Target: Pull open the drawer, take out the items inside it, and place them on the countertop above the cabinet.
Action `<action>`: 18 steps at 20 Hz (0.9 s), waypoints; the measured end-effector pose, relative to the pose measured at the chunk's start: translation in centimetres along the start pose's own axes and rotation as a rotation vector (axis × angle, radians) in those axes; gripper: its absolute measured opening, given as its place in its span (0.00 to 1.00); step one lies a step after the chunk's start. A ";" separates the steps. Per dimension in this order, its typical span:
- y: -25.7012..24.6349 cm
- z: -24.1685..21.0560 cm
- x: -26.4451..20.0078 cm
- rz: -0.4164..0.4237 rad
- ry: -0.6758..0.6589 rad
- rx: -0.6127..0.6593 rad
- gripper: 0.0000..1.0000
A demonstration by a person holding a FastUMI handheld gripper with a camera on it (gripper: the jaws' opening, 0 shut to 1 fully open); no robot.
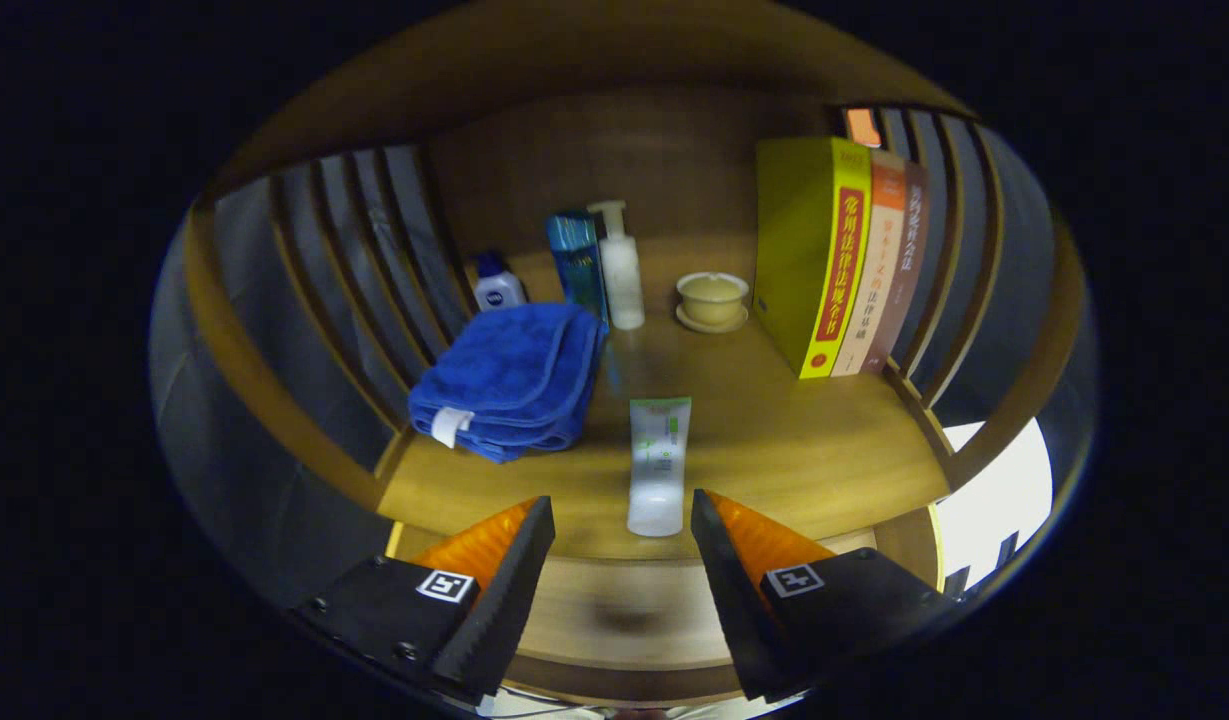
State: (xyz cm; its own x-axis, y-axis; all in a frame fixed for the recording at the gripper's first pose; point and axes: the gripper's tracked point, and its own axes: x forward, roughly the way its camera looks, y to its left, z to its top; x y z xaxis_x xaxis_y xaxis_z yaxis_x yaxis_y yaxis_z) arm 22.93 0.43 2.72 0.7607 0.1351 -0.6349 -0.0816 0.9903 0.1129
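Wooden boards form the countertop, which is enclosed by a wooden back panel and by slatted sides at left and right. Near its front edge a white tube with green markings is laid flat, its cap end turned toward the gripper and its crimped end pointing toward the back panel. The tube is seen just ahead of the fingers, roughly in line with the gap between them, and is touched by neither.

The gripper's fingers are held wide apart with nothing between them — only the countertop's front edge is seen in the gap.

To the left of the tube, near it but apart, a folded blue towel is laid, with a white tag hanging at its near corner. Behind the towel, close to the left slats, a small white bottle with a dark blue cap is stood. Beside it a tall teal box is set upright, and just right of that a white pump bottle. Further right, toward the back, a pale lidded cup is placed on a saucer. Against the right slats three books are stood upright together — the nearest yellow, the next two with orange and brown spines.
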 end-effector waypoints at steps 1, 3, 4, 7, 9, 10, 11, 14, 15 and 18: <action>0.3 -0.4 -1.3 0.016 -0.024 -0.012 0.91; 0.6 -0.7 -3.2 0.029 -0.093 -0.016 0.90; 0.9 -1.1 -4.3 0.037 -0.126 -0.012 0.90; 1.4 -2.4 -7.4 0.059 -0.262 0.006 0.90; 1.0 -4.2 -8.6 0.048 -0.343 0.013 0.90; 0.9 -5.4 -9.0 0.048 -0.361 0.014 0.90; 0.8 -6.6 -9.1 0.043 -0.381 0.014 0.90; 0.3 -9.7 -9.1 0.016 -0.462 0.001 0.90; 0.1 -10.7 -9.2 0.004 -0.488 0.001 0.90; 0.1 -13.6 -9.8 -0.027 -0.560 -0.010 0.90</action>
State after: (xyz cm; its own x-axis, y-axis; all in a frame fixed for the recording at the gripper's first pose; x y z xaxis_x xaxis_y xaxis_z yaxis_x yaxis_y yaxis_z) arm 6.70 -0.38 -1.40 0.9882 0.0735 -0.1344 -0.0612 0.9938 0.0929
